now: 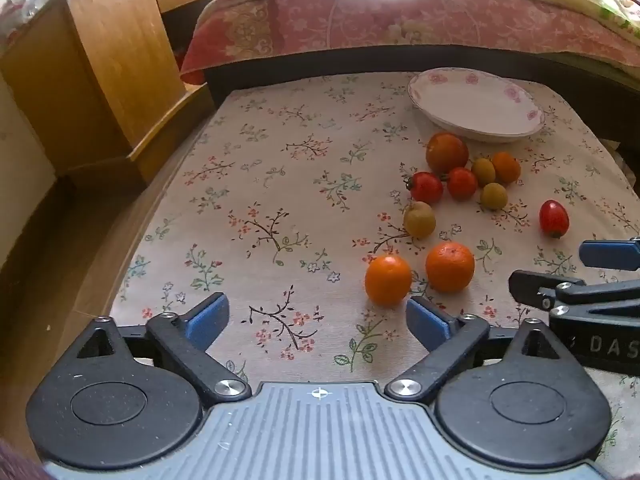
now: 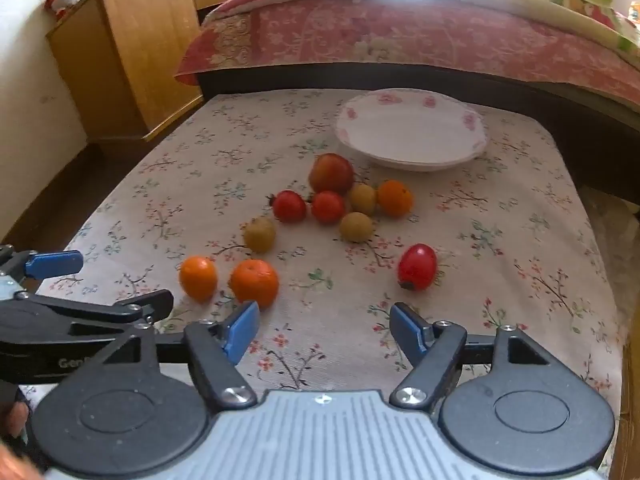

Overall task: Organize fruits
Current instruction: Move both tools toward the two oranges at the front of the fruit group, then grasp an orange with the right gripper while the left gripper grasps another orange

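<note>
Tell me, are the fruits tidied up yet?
Not yet. Nothing looks done: the plate is empty. Nothing is in hand either: the left hand-held gripper and right hand-held gripper are both open above the tablecloth. Still left: the two oranges, the lone red fruit and the cluster near the plate.

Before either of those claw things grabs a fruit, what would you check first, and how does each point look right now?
1. Left gripper open with nothing between its fingers: ok.
2. Right gripper open with nothing between its fingers: ok.
3. Plate bare and ready for fruit: ok.
4. Nearest oranges sit free on the tablecloth, unblocked: ok.
5. Lone red tomato apart from the cluster, easy to take alone: ok.
6. The two grippers hang side by side; enough room for both to move: cannot tell.
</note>
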The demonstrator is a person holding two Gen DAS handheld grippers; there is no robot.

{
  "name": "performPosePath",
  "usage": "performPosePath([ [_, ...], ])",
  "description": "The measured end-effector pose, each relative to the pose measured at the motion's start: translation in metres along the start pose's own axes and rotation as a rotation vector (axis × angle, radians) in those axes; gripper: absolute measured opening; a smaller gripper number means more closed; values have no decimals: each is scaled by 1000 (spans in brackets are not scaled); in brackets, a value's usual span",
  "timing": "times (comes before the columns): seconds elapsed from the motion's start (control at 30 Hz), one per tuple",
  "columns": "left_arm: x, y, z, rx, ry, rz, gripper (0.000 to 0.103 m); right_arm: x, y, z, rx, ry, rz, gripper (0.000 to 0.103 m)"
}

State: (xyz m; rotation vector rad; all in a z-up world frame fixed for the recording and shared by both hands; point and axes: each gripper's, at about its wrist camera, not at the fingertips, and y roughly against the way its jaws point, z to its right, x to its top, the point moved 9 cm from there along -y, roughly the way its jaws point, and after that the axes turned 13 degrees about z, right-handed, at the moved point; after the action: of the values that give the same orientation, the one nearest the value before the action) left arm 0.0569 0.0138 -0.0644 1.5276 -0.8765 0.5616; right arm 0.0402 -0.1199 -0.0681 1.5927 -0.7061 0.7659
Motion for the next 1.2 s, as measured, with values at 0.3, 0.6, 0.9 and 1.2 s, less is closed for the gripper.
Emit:
performPosePath([
  [0.3, 5, -7, -12, -2, 23, 2, 93, 10, -12, -12, 99, 9, -7, 68],
  [0.6, -2, -13, -23, 9, 25, -19, 93, 8, -33, -27, 185, 24, -55, 65],
  [0.9, -8, -19, -24, 16, 4, -34, 93, 6, -51, -35, 234, 50, -77, 46],
  [1.2, -10, -26, -21, 7, -3, -40, 93, 3, -63, -41, 246, 98, -91, 37],
])
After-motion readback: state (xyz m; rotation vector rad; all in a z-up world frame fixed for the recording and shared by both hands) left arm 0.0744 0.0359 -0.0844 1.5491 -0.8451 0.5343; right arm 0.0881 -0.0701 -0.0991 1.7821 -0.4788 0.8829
